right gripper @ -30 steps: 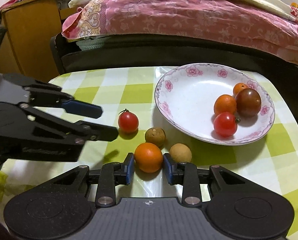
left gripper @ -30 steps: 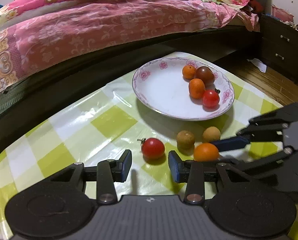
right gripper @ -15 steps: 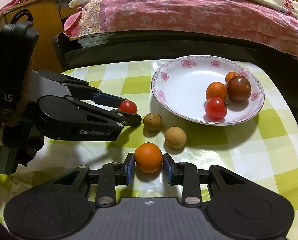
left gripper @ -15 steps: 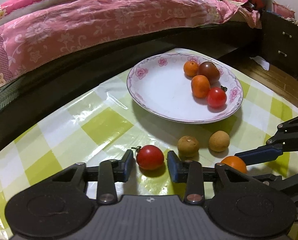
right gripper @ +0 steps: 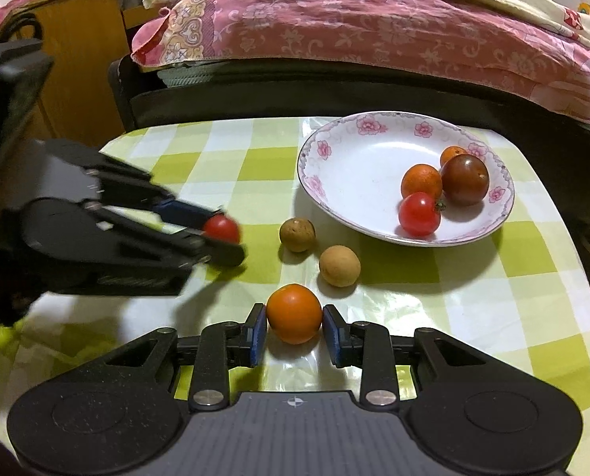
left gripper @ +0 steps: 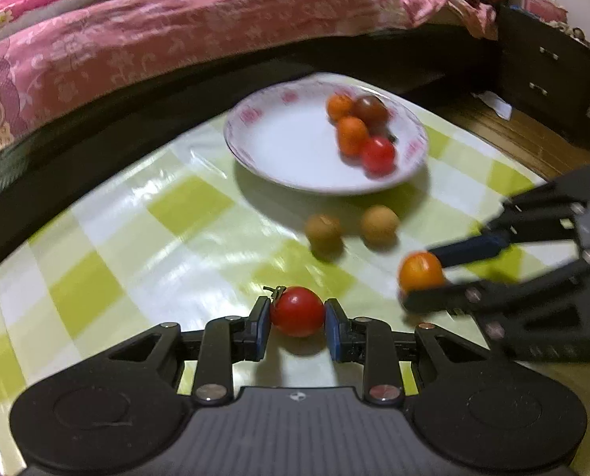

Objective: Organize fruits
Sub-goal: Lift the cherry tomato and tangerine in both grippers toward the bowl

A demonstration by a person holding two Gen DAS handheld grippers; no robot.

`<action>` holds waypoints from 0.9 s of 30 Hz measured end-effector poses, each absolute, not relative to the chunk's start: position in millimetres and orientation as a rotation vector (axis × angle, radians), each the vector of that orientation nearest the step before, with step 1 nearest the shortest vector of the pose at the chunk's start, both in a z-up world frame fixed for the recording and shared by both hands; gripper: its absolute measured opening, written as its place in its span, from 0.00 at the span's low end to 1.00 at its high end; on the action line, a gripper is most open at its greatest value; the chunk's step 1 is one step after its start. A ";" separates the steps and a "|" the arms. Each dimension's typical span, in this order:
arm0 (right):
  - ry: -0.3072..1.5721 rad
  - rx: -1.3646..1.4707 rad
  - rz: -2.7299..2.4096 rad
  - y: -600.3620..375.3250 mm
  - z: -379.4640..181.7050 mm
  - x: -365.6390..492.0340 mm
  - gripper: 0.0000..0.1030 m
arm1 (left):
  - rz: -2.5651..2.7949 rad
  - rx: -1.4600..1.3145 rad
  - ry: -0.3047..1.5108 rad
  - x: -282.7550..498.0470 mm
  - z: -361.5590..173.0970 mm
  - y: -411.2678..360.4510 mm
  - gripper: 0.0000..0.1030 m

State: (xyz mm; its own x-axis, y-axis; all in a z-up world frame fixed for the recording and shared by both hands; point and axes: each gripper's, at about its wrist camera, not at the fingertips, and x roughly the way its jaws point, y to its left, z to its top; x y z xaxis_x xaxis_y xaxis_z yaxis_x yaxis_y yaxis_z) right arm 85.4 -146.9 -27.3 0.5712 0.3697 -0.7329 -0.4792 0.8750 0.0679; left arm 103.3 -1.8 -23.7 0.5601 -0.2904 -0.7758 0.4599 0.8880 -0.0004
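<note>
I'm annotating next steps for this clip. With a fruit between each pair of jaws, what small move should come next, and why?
Probably carry both fruits across to the plate. The left gripper has the red tomato between its jaws, the right gripper the orange fruit. Four fruits already sit in the plate; two brown ones remain on the cloth.

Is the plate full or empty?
Neither. The plate holds four fruits bunched on one side; the rest is bare white.
</note>
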 end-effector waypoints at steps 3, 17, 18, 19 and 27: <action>0.816 -0.163 0.500 -147.2 -26.9 80.0 0.26 | -0.456 0.220 0.904 86.2 -26.9 -3.3 0.36; 0.812 -0.171 0.496 -148.5 -31.6 80.4 0.29 | -0.455 0.258 0.831 70.4 -30.8 -1.4 0.46; 0.811 -0.176 0.496 -148.0 -32.1 80.5 0.29 | -0.455 0.253 0.829 70.6 -31.2 -0.4 0.46; 0.808 -0.176 0.496 -147.7 -32.5 80.2 0.30 | -0.454 0.251 0.826 71.0 -31.3 0.4 0.48; 0.801 -0.187 0.501 -145.7 -32.6 78.5 0.34 | -0.452 0.254 0.816 70.8 -31.4 -0.1 0.50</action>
State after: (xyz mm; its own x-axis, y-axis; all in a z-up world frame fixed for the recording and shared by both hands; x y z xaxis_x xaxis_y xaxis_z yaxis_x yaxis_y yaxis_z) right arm 78.5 -145.7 -32.6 0.5872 0.3574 -0.7263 -0.4962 0.8678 0.0259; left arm 70.8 -0.1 -31.4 0.5976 -0.2892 -0.7478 0.4805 0.8758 0.0453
